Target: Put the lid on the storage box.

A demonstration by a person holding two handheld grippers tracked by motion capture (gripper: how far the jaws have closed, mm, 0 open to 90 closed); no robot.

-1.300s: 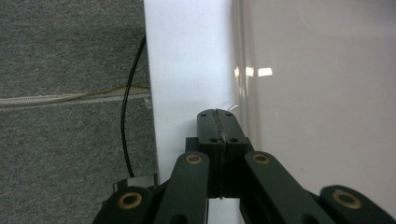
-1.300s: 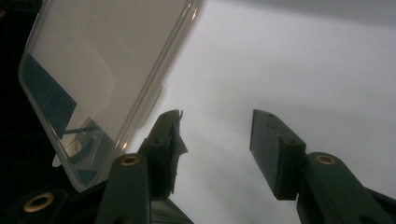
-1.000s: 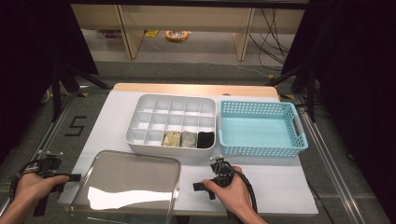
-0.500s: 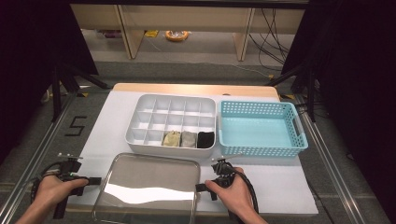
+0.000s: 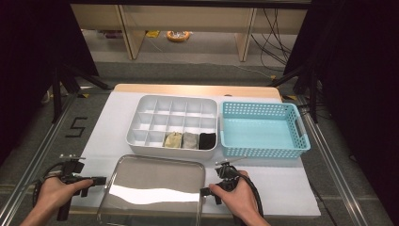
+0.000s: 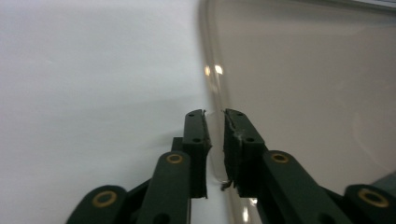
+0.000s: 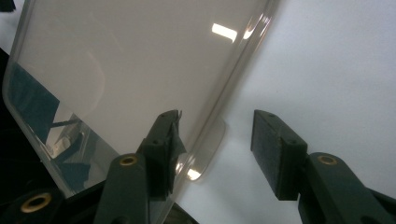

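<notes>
The clear lid (image 5: 153,188) lies flat on the white desk (image 5: 282,183) at the near edge, just in front of the divided tray (image 5: 155,113) and well to the left of the blue basket (image 5: 263,129). Its long axis runs left to right, so its two short ends face the two hands — one hand-held gripper at each end.

The left hand-held gripper (image 5: 101,180) reaches the lid's left edge from the left. In the left gripper view its jaws (image 6: 215,140) stand pressed nearly together with the lid's rim (image 6: 215,88) running between them, so it looks to be pinching that rim. The right hand-held gripper (image 5: 207,191) meets the right edge from the right. In the right gripper view its jaws (image 7: 215,149) are spread wide: a small tab (image 7: 208,154) on the lid's rim sits in the gap, close to one pad and apart from the other. No grip there yet.

My judgement is that the coming move turns on the right jaws closing on that tab, so the lid can be carried by both ends toward the tray just beyond it.

The high view gives the layout — lid, tray, basket, and three filled cells (image 5: 190,140) in the tray's near row — but not the jaw gaps. The gripper views give those, and the tab.
</notes>
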